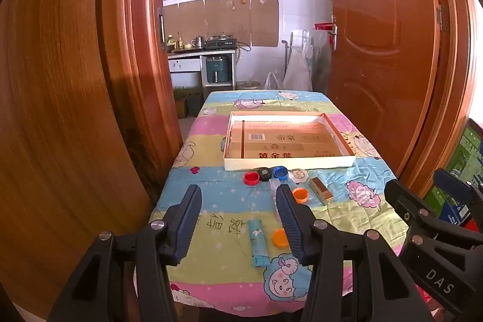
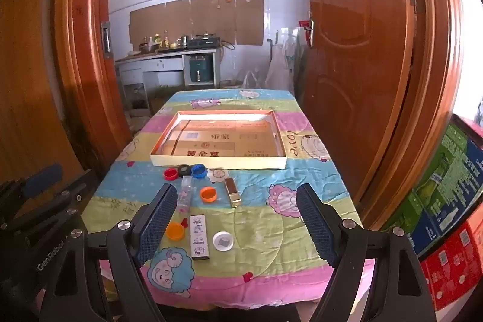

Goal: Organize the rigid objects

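Observation:
A shallow cardboard tray [image 1: 289, 162] [image 2: 217, 162] lies empty mid-table. Before its front wall sit a red cap [image 1: 251, 178] [image 2: 170, 173], a black cap [image 1: 264, 173] [image 2: 184, 170] and a blue cap [image 1: 280, 172] [image 2: 198, 170]. Nearer lie a clear tube [image 2: 185, 195], an orange cap [image 1: 300, 194] [image 2: 208, 194], a gold box [image 1: 321, 189] [image 2: 231, 184], a teal lighter [image 1: 257, 242], a second orange cap [image 1: 279, 238] [image 2: 175, 230], a white lighter [image 2: 199, 236] and a white cap [image 2: 223, 241]. My left gripper [image 1: 238, 190] and right gripper [image 2: 237, 192] hover open and empty above the near table edge.
A cartoon-print cloth [image 2: 271, 231] covers the narrow table. Wooden door panels [image 1: 75, 110] [image 2: 362, 80] stand close on both sides. Stacked printed cartons [image 2: 446, 201] sit at the right. A kitchen counter [image 2: 169, 56] stands beyond the table's far end.

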`<action>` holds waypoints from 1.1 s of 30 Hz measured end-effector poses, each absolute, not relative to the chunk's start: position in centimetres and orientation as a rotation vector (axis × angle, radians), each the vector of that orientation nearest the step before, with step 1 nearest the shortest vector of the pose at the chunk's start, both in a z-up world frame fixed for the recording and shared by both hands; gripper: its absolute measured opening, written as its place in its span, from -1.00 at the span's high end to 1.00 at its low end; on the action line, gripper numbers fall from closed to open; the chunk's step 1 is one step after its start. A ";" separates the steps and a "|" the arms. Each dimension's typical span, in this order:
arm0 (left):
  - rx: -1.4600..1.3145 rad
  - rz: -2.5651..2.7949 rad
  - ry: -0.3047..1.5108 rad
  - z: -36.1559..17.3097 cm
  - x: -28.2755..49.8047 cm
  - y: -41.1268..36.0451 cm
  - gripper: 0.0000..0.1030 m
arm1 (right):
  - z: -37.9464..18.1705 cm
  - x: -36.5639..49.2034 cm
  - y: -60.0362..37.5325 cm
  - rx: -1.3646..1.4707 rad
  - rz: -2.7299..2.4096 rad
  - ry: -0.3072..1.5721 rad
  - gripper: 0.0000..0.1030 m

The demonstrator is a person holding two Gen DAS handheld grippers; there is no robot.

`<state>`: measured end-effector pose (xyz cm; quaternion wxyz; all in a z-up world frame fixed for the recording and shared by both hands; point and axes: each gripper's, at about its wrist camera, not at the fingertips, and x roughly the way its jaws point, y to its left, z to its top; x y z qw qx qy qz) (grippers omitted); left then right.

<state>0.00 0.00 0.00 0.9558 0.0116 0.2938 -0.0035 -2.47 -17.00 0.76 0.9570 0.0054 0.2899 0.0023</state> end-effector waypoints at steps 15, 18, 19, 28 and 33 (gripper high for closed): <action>0.022 -0.007 0.592 -0.1 -0.2 -0.4 -0.01 | 1.1 -2.3 -17.0 0.010 0.015 0.602 -0.60; 0.012 -0.010 0.594 -0.1 -0.2 -0.4 -0.01 | 0.9 -2.6 -16.9 0.009 0.010 0.593 -0.60; 0.010 -0.008 0.592 0.0 -0.3 -0.4 -0.01 | 0.9 -2.6 -16.9 0.009 0.007 0.590 -0.60; 0.006 -0.014 0.587 0.2 -0.4 -0.3 -0.01 | 1.1 -2.9 -17.2 0.012 -0.011 0.570 -0.60; 0.004 -0.022 0.585 0.2 -0.5 -0.3 -0.01 | 1.1 -2.8 -17.3 0.011 -0.014 0.568 -0.60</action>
